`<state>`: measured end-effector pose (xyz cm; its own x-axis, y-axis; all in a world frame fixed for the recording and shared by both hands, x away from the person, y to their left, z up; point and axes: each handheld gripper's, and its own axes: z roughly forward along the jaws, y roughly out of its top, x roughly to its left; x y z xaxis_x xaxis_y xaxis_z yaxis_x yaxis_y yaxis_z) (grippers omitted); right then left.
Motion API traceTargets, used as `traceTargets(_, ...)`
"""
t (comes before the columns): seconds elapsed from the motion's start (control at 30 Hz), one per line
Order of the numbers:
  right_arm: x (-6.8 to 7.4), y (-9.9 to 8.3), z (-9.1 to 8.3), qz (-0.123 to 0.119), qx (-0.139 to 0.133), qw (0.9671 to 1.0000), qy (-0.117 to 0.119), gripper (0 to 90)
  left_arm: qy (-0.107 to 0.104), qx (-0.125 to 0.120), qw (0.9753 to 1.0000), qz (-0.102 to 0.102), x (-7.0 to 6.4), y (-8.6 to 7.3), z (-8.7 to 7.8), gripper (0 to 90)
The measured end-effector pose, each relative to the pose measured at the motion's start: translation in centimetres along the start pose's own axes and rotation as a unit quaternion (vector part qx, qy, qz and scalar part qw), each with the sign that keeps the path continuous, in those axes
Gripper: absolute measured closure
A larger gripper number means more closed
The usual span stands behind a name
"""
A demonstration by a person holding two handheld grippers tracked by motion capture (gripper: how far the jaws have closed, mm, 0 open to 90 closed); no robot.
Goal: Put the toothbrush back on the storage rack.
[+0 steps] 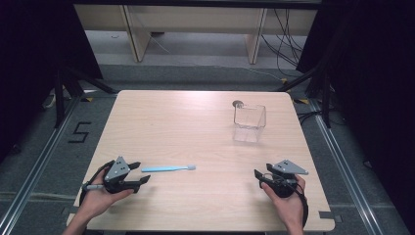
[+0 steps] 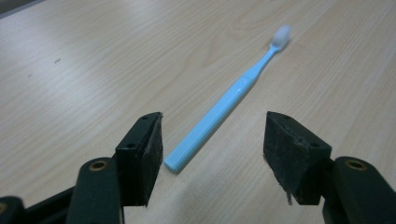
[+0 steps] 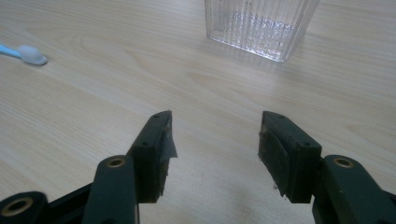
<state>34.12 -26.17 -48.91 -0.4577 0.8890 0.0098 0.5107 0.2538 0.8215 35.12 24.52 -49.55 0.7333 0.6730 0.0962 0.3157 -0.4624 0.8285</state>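
Near the worktop's [image 1: 195,205] front edge, the left gripper [image 2: 212,144] (jaws apart) faces the toothbrush [image 2: 224,105]; nothing is picked up yet.

text: "5" | medium: black tape mark [image 1: 80,132] | on: grey floor [image 1: 58,161], left of table [image 1: 161,117]

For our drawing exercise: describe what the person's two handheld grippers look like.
Both the left gripper and the right gripper are black, each with two jaws faced with dark square pads and topped by a grey three-cornered plate. Brass-coloured rivets mark the jaw arms. Forearms are bare.
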Motion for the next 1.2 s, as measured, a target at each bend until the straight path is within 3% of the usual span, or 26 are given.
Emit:
traceTargets(0.1,0.2,0.1,0.0,-0.002,0.003,1.0000,0.002,44.3,-0.010,0.010,0.9998,0.011,0.2,0.7,0.0,38.3)
traceTargets(0.13,0.2,0.2,0.0,-0.005,0.005,1.0000,0.001,44.2,-0.017,0.030,0.9989,0.032,0.6,1.5,-0.2,39.0)
traceTargets(0.17,0.5,0.2,-0.2,0.014,0.010,0.9998,0.005,44.1,-0.021,0.035,0.9981,0.046,0.9,1.9,-0.2,39.6)
traceTargets(0.23,0.4,0.2,-0.2,0.006,0.008,0.9999,0.005,43.9,-0.024,0.046,0.9971,0.057,1.1,2.4,-0.2,40.4)
traceTargets(0.27,0.2,0.2,-0.3,-0.013,0.008,0.9999,0.005,43.6,-0.040,0.076,0.9933,0.078,1.5,3.4,-0.2,41.5)
traceTargets(0.3,0.2,0.2,-0.3,-0.013,0.008,0.9999,0.005,43.6,-0.040,0.076,0.9933,0.078,1.5,3.4,-0.2,41.7)
traceTargets(0.4,0.4,0.2,-0.3,-0.005,0.014,0.9997,0.017,43.6,-0.071,0.114,0.9838,0.118,1.7,4.5,0.1,42.2)
traceTargets(0.43,0.2,0.2,-0.4,-0.015,0.011,0.9998,0.008,43.4,-0.089,0.134,0.9784,0.130,1.6,5.0,0.2,42.1)
traceTargets(0.47,0.3,0.2,-0.3,-0.011,0.013,0.9998,0.011,43.0,-0.108,0.157,0.9711,0.144,1.6,5.6,0.6,43.4)
traceTargets(0.5,0.3,0.2,-0.3,-0.011,0.013,0.9998,0.011,43.0,-0.108,0.157,0.9711,0.144,1.6,5.6,0.6,44.9)
traceTargets(0.53,0.5,0.3,-0.3,-0.011,0.019,0.9996,0.017,42.7,-0.115,0.168,0.9678,0.148,1.5,5.8,0.9,45.2)
traceTargets(0.57,0.3,0.3,-0.3,-0.028,0.016,0.9994,0.013,42.7,-0.124,0.199,0.9579,0.165,1.4,6.3,1.3,45.5)
traceTargets(0.6,0.4,0.3,-0.3,-0.021,0.019,0.9994,0.018,42.5,-0.128,0.208,0.9556,0.165,1.2,6.4,1.5,46.0)
traceTargets(0.63,0.5,0.4,-0.3,-0.017,0.023,0.9993,0.022,42.5,-0.134,0.226,0.9476,0.182,1.3,6.7,1.7,46.5)
traceTargets(0.67,0.5,0.4,-0.3,-0.017,0.023,0.9993,0.022,42.5,-0.134,0.226,0.9476,0.182,1.3,6.7,1.7,46.8)
traceTargets(0.73,0.5,0.4,-0.1,-0.021,0.025,0.9990,0.029,42.2,-0.144,0.250,0.9377,0.194,1.2,7.1,2.2,48.3)
traceTargets(0.8,0.5,0.4,-0.1,-0.035,0.027,0.9987,0.025,42.0,-0.153,0.279,0.9234,0.215,1.5,7.6,2.9,50.7)
traceTargets(0.83,0.6,0.3,0.0,-0.029,0.030,0.9988,0.028,42.0,-0.153,0.279,0.9234,0.215,1.5,7.6,2.9,52.5)
traceTargets(0.9,0.5,0.3,0.1,-0.037,0.029,0.9985,0.028,41.8,-0.154,0.299,0.9137,0.229,1.7,8.0,3.5,54.1)
traceTargets(0.93,0.6,0.3,0.1,-0.036,0.031,0.9984,0.029,41.7,-0.161,0.314,0.9056,0.234,2.0,8.3,4.2,54.9)
traceTargets(1.0,0.7,0.3,0.2,-0.033,0.033,0.9983,0.035,41.6,-0.171,0.329,0.8967,0.242,2.3,8.5,5.0,56.7)
traceTargets(1.03,0.7,0.3,0.2,-0.033,0.033,0.9983,0.035,41.6,-0.171,0.329,0.8967,0.242,2.3,8.5,5.0,57.4)
traceTargets(1.07,0.7,0.3,0.2,-0.037,0.034,0.9982,0.033,41.3,-0.171,0.339,0.8906,0.251,2.5,8.6,5.8,58.2)
traceTargets(1.1,0.8,0.3,0.2,-0.029,0.037,0.9982,0.037,41.1,-0.172,0.343,0.8879,0.254,2.5,8.7,6.2,59.0)
traceTargets(1.13,0.9,0.3,0.2,-0.027,0.037,0.9982,0.038,41.1,-0.173,0.346,0.8859,0.257,2.6,8.8,6.6,60.0)
traceTargets(1.2,0.9,0.3,0.2,-0.024,0.040,0.9981,0.041,41.0,-0.175,0.347,0.8843,0.258,2.5,8.9,6.9,61.2)
